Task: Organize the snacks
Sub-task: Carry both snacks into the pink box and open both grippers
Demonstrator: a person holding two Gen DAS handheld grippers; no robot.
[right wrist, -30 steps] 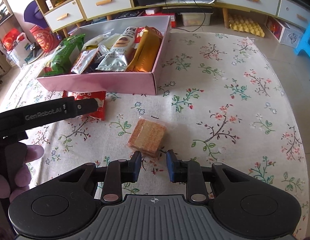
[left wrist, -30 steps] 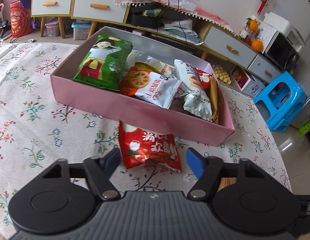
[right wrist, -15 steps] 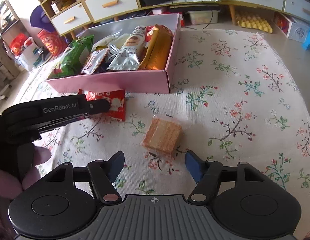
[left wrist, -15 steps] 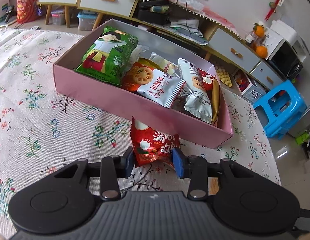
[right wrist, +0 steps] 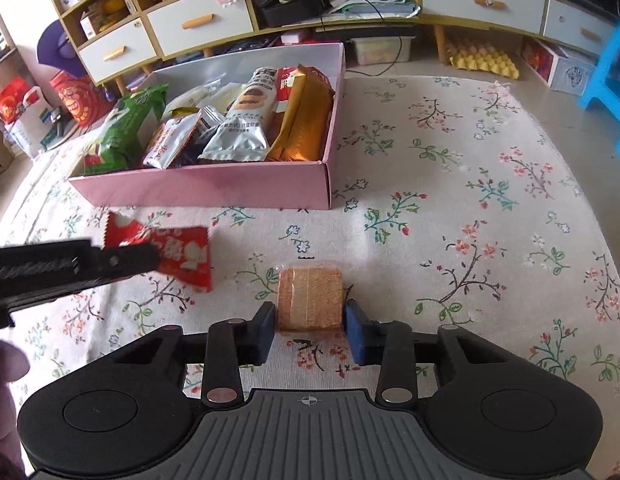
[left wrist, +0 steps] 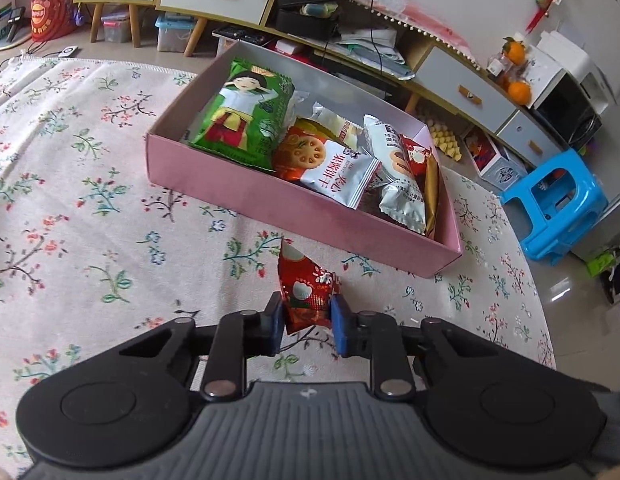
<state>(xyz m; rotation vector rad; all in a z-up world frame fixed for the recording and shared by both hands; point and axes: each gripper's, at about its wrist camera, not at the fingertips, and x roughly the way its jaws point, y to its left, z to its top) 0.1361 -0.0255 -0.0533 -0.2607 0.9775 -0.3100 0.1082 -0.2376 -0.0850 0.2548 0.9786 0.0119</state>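
Left tool (left wrist: 305, 322): jaws closing, pads clamped on the lower edge of a red snack packet (left wrist: 305, 288), which stands crumpled and lifted off the floral cloth (left wrist: 89, 220). Ahead of this tool lies the pink box (left wrist: 269, 200), its near wall between packet and contents: a green packet (left wrist: 245, 116), a white-and-red biscuit packet (left wrist: 334, 172) and a silver packet (left wrist: 402, 184).

Right tool (right wrist: 310, 328): jaws closing, the wrapped cracker pack (right wrist: 310, 296) between the pads, which sit at its two sides; whether they press yet cannot be told. The pack rests on the cloth, just ahead of this tool. To its left the left tool's arm (right wrist: 69, 268) crosses, carrying the red packet. A blue stool (left wrist: 558, 204) stands beyond the cloth, well apart.
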